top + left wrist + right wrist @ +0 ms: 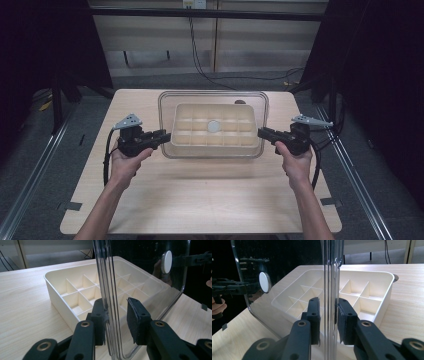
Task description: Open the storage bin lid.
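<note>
Clear lid [214,95] level, lengthwise between tools.

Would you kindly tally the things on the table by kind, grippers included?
Clear plastic lid with white round knob: 1
Cream plastic divided tray: 1
Black two-jaw grippers, left and right: 2
Total: 4
</note>
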`<action>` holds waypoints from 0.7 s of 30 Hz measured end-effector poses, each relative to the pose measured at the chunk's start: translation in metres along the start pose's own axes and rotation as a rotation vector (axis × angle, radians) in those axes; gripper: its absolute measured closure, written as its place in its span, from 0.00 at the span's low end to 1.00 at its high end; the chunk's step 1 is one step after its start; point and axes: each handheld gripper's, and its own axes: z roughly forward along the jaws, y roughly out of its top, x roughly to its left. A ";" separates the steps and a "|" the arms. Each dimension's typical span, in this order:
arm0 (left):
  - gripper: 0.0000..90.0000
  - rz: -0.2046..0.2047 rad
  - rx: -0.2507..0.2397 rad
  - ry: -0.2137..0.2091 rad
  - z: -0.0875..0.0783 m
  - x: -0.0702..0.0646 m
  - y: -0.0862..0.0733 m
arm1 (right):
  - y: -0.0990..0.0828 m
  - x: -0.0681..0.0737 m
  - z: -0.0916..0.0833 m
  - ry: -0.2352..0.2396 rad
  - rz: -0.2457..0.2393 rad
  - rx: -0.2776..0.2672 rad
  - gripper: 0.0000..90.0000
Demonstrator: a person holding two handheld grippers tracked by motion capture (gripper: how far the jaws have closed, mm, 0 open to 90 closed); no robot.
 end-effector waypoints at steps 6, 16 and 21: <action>0.76 0.002 0.007 -0.014 -0.001 -0.006 -0.001 | -0.003 0.003 -0.008 -0.006 0.005 0.004 0.82; 0.76 0.023 0.024 -0.017 -0.005 -0.017 -0.006 | -0.009 0.008 -0.023 -0.001 0.019 -0.010 0.83; 0.76 0.029 0.050 -0.022 -0.005 -0.020 -0.012 | -0.013 0.012 -0.028 -0.001 0.000 0.001 0.83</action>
